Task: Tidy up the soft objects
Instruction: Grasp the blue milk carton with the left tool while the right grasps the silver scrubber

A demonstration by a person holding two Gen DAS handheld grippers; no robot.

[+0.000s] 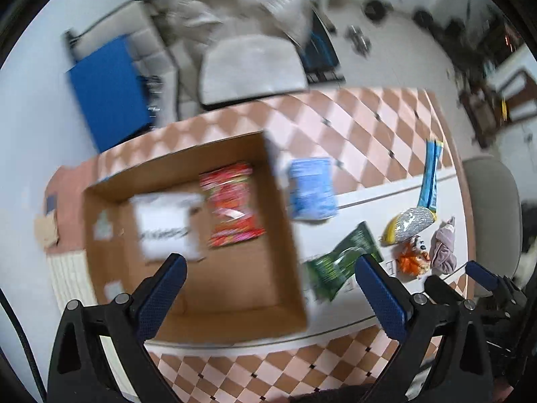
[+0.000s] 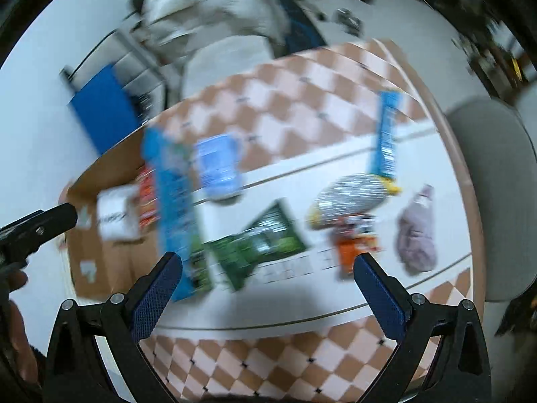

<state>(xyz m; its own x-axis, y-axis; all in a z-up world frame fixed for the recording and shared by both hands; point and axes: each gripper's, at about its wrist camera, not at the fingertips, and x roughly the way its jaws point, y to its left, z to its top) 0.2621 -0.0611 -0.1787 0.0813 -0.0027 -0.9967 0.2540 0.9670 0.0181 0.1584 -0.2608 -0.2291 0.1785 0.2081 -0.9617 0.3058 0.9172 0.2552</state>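
Note:
An open cardboard box (image 1: 282,235) stands on the table's left side and holds a red packet (image 1: 231,201) and a white packet (image 1: 164,225). My left gripper (image 1: 273,290) hovers open over the box's near edge with nothing between its fingers. To the right of the box lie a light-blue pack (image 1: 312,188), a green packet (image 2: 258,245), a silver-and-yellow bag (image 2: 349,198), an orange toy (image 2: 352,248), a mauve cloth (image 2: 418,235) and a long blue packet (image 2: 386,134). Above the green packet my right gripper (image 2: 268,288) is open and holds nothing. A blurred blue-green strip (image 2: 174,201) runs along the box's right side.
A checked tablecloth (image 1: 362,124) with a white mat (image 2: 302,295) covers the table. Padded chairs stand behind the table (image 1: 251,63) and at its right (image 2: 486,181). A blue cabinet (image 1: 107,90) is at the back left. A hand (image 2: 13,329) shows at lower left.

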